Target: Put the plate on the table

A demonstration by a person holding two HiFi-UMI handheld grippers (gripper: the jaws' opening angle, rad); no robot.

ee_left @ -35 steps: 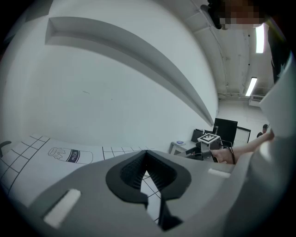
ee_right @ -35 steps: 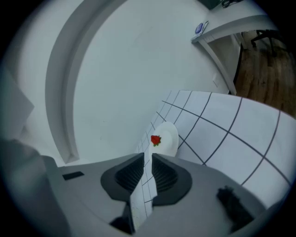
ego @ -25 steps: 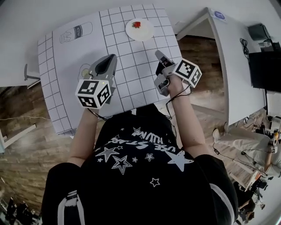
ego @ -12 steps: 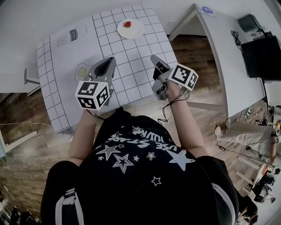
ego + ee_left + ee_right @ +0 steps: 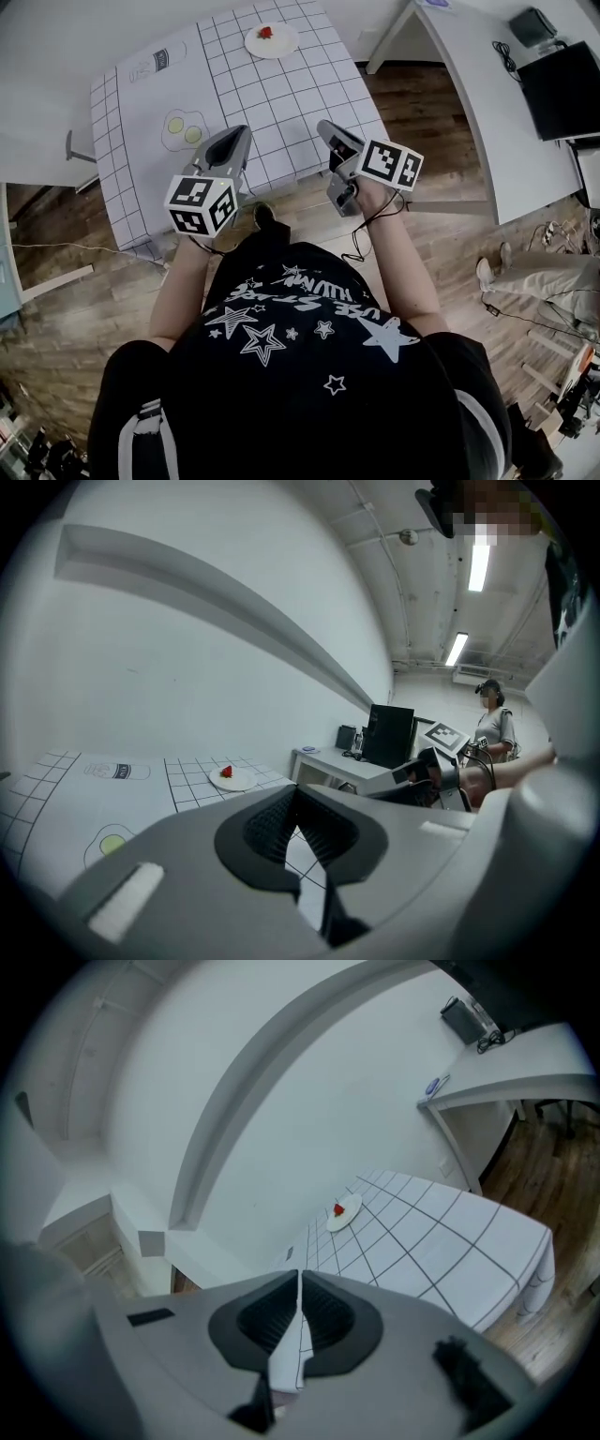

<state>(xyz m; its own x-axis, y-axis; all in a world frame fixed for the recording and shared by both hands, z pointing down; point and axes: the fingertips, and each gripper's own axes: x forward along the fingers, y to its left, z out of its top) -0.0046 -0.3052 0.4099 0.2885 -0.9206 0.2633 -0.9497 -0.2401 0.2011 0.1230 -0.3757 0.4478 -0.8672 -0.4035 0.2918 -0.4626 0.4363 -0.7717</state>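
Observation:
A white plate [image 5: 266, 40] with a small red strawberry on it rests at the far side of the grid-patterned table [image 5: 281, 103]. It also shows in the left gripper view as the plate [image 5: 232, 778] and in the right gripper view as the plate [image 5: 344, 1212]. My left gripper [image 5: 233, 137] is shut and holds nothing, near the table's front edge. My right gripper [image 5: 329, 128] is shut and empty too, by the front right corner. Both are far from the plate. The jaws meet with nothing between them on the left gripper [image 5: 298, 803] and the right gripper [image 5: 299, 1290].
The tablecloth bears printed fried eggs [image 5: 183, 124] and a bottle drawing [image 5: 153, 63]. A white desk [image 5: 469, 84] with a black monitor [image 5: 562, 89] stands to the right. Wooden floor [image 5: 84, 300] surrounds the table. Another person [image 5: 534, 277] is at the right.
The person has backed away from the table, so it now lies farther off. Both grippers have drawn back from over the cloth to its front edge, still shut.

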